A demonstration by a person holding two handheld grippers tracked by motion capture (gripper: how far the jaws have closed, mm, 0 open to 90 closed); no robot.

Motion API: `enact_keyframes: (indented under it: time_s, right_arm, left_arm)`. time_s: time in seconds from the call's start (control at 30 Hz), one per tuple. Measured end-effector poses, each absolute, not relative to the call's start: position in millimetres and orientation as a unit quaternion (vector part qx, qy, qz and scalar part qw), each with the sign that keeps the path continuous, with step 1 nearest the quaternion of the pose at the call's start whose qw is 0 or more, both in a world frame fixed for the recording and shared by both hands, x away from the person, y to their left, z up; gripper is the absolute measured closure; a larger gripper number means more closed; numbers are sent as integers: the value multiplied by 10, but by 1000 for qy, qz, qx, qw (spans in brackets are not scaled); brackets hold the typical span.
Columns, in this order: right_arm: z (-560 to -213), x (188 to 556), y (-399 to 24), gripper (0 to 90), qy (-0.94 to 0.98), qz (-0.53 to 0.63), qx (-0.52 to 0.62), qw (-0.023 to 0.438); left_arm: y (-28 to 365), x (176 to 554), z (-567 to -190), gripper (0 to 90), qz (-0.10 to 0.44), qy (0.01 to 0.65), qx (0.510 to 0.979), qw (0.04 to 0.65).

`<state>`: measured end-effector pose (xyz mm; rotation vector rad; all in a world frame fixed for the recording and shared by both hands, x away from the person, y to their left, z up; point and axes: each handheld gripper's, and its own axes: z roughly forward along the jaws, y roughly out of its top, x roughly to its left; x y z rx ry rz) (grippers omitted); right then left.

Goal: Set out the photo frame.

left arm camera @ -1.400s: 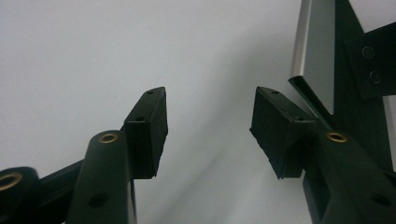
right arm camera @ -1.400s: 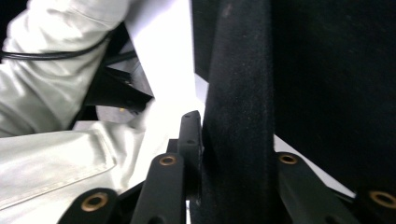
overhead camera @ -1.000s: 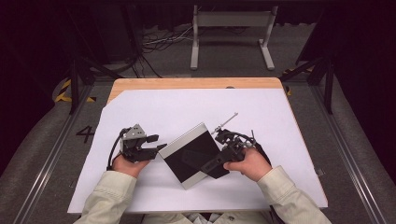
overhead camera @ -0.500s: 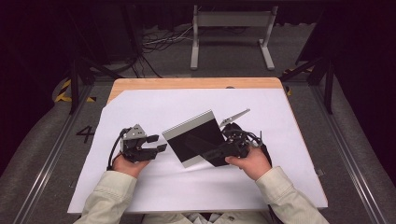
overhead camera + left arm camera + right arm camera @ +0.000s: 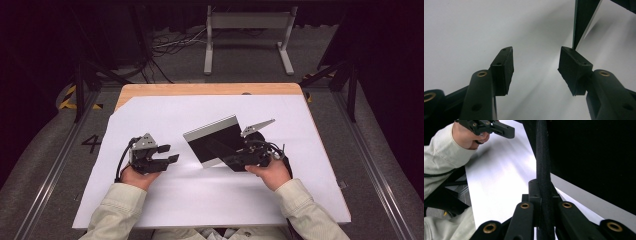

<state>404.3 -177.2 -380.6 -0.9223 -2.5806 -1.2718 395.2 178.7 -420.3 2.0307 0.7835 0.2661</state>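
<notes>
Holding: right gripper (image 5: 235, 159) has its jaws clamped flat on the edge of a thin black panel (image 5: 217, 142) with a pale grey rim.
Right jaws: closed down to the panel's thickness; in the right gripper view the dark edge of the panel (image 5: 543, 170) runs straight up from between the two pads, at centre frame.
Panel position: centre of the high view, tilted up off the white sheet (image 5: 165, 112), its grey rim toward the upper left, its lower right corner inside the right jaws.
Panel contact: whether its lower edge touches the sheet cannot be told.
Left gripper (image 5: 172, 153): lower left of centre in the high view, held in the left hand (image 5: 134, 176), jaws pointing right toward the panel.
Left jaws: standing wide apart, nothing between the pads.
Panel relative to left jaws: apart from them; in the left gripper view a corner of the panel (image 5: 581, 22) hangs at upper right, beyond the tip of the right-hand pad, outside the gap.
Right hand (image 5: 272, 172): lower right of centre, gripping the tool body.
Surface: white sheet over a wooden table (image 5: 200, 89).
</notes>
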Motion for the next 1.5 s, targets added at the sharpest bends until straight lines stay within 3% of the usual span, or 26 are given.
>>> enact_keyframes:
  time_s: [1.5]
  right_arm:
    - [-4129, 3732, -1942, 816, -909, -339, -242, -14]
  left_arm:
    - [1753, 3939, -4189, 466, 108, 309, 825, 460]
